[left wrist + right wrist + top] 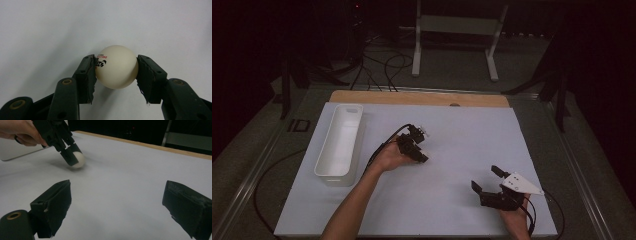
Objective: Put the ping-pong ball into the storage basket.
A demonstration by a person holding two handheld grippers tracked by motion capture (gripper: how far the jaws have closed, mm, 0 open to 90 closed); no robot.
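Ball (116,67), white with a small printed mark, sits gripped between the pads of the left claw (116,68), resting on or just above the white counter (452,150) near its middle. Both pads press its sides at about mid-height, so the hold looks centred. The right claw (490,180) waits near the right edge, jaws wide apart and holding nothing. A white bin (339,142) stands at the left, likely the place for it. To do this well, lift straight up without squeezing harder, since a smooth round ball can squirt out, then carry it level over the bin before letting go.
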